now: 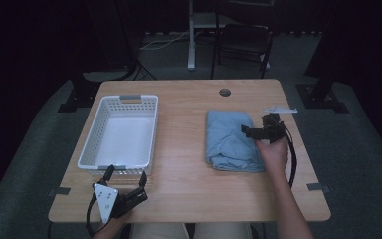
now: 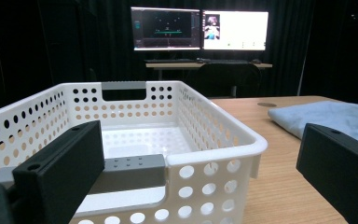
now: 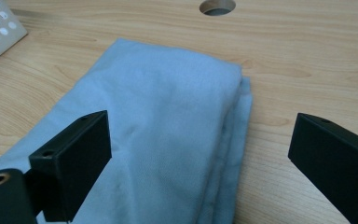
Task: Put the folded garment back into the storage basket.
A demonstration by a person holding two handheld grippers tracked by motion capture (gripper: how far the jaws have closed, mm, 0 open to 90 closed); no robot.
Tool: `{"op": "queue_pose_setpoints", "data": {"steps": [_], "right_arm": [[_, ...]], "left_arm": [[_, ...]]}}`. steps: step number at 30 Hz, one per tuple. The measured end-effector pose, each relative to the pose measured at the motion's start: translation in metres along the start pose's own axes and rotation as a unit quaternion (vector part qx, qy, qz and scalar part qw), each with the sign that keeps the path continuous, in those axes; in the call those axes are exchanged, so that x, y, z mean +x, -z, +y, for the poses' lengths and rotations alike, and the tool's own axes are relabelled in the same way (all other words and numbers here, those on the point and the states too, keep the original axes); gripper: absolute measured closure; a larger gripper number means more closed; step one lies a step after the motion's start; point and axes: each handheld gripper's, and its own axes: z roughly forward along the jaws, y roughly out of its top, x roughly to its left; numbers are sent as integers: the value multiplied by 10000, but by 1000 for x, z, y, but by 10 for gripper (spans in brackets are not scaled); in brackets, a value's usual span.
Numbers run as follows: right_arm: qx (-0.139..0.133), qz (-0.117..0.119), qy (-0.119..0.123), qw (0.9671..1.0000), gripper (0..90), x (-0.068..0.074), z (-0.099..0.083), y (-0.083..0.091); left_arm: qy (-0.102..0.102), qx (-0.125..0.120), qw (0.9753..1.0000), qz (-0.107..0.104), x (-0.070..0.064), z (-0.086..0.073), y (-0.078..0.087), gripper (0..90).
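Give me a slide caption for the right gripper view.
Open right gripper poised over folded blue cloth on wooden table.

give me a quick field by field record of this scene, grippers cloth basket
left gripper: open, near corner of the basket, holding nothing
right gripper: open, over the cloth's right edge, not gripping it
cloth: light blue, folded, lying flat on the right half of the table
basket: white, perforated, empty, on the left half
table: light wood, round hole near the far edge

Black claws [image 1: 127, 178]; grey three-cornered plate [image 1: 105, 199]; black cables [image 1: 293, 159]
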Motion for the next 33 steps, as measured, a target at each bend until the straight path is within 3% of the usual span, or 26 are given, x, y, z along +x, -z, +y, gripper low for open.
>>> {"op": "queue_pose_setpoints", "data": {"steps": [12,24,27,28,33], "right_arm": [[218,131,-138,9996,56,-5,-9,-16],[496,114,-106,9986,57,-5,-16,-28],[613,169,-70,9979,98,-5,-18,-31],[677,301,-48,9972,125,-5,-20,-32],[689,451,48,9966,125,-3,-21,-32]], "left_arm": [[2,-15,10000,0,0,0,0,21],[-5,-12,10000,-2,0,0,0,21],[-10,-9,10000,-2,0,0,0,21],[-10,-8,10000,-3,0,0,0,21],[-11,-7,10000,-2,0,0,0,21]]}}
